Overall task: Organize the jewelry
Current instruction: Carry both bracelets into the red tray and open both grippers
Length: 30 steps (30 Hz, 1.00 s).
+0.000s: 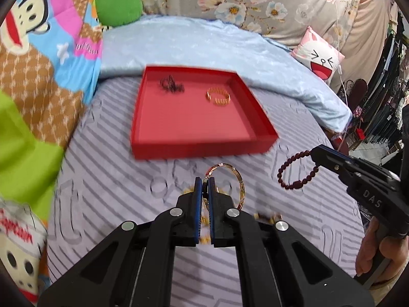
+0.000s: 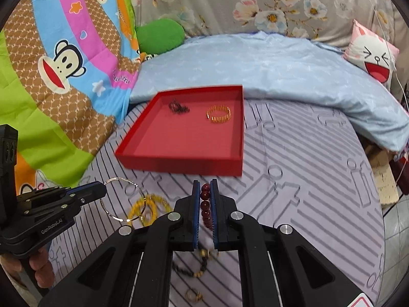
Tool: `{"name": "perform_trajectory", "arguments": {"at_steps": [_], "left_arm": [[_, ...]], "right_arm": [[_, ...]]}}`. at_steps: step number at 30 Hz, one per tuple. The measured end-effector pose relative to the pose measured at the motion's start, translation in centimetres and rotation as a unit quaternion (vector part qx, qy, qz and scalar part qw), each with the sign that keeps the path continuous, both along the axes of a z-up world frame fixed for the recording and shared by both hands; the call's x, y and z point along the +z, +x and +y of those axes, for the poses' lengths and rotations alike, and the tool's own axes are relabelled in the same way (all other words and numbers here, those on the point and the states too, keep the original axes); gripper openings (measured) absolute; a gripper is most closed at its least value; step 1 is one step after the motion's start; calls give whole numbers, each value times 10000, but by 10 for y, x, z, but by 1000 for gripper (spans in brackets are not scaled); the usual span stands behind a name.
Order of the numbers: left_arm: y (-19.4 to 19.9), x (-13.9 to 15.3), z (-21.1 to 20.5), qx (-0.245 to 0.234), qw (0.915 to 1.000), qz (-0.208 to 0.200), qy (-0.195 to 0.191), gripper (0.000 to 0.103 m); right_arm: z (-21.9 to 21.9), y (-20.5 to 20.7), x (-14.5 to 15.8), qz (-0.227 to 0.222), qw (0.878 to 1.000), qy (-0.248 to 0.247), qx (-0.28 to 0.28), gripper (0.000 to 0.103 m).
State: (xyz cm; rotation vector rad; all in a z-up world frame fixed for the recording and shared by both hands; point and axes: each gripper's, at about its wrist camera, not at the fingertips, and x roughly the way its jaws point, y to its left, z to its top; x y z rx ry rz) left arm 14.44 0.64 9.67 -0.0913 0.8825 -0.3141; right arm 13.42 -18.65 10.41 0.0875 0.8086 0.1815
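Item 1, leftmost: my left gripper (image 1: pixel 205 179), jaws clamped tight on a thin gold bangle (image 1: pixel 234 179). I read the hoop as standing on edge above the striped bedsheet (image 1: pixel 115 179), its plane running roughly along the fingers and the free arc out past the tips.

Item 2, centre and beyond: the red tray (image 1: pixel 202 148), flat on the sheet, open side up. It lies straight ahead of the left gripper and up the frame from it, near edge closest. Already inside, at the far end: a dark chain (image 1: pixel 170 84) to the left, a gold ribbed bracelet (image 1: pixel 218 96) to the right, well apart. The near half of the floor is bare.

Item 3, rightmost: my right gripper (image 2: pixel 204 186), jaws closed on a dark red bead bracelet (image 2: pixel 205 204). In the left wrist view its loop hangs off the fingertips toward the left. From this gripper the tray lies ahead and slightly left.

Item 4, below the grippers: loose gold pieces (image 2: pixel 148 208) and a dark beaded strand (image 2: pixel 196 268), not yet collected.

Judgement: both loads sit near the tray's front edge; I rate the left slightly nearer.
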Motion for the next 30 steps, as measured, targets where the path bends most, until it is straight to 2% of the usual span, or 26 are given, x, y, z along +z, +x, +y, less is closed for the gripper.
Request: {"name": "perform_trajectory", "arguments": {"at_steps": [9,14,16,19,24,30], "left_arm": [[81,23,4,99,9993,-342,-132,4],[135,10,6,203,9989,-117,-410,4],[156,-4,5,219,9988,26,-437,4],[179,-25,3,301,9989,219,-301,4],[203,-54,4,479,9979,438,88,4],[212,-66,3,510,9968,444,437,4]], "right_arm": [[22,84,25,-268,9993,18,252,8],[32,137,13,-130,9988,322,356,8],[34,151,2,3,9984,435,372,8],[35,173,-22,292,9977,501,351,8],[31,195,-62,649,9976,165,201,8],[23,203,-76,665,9975,-248,57,8]]}}
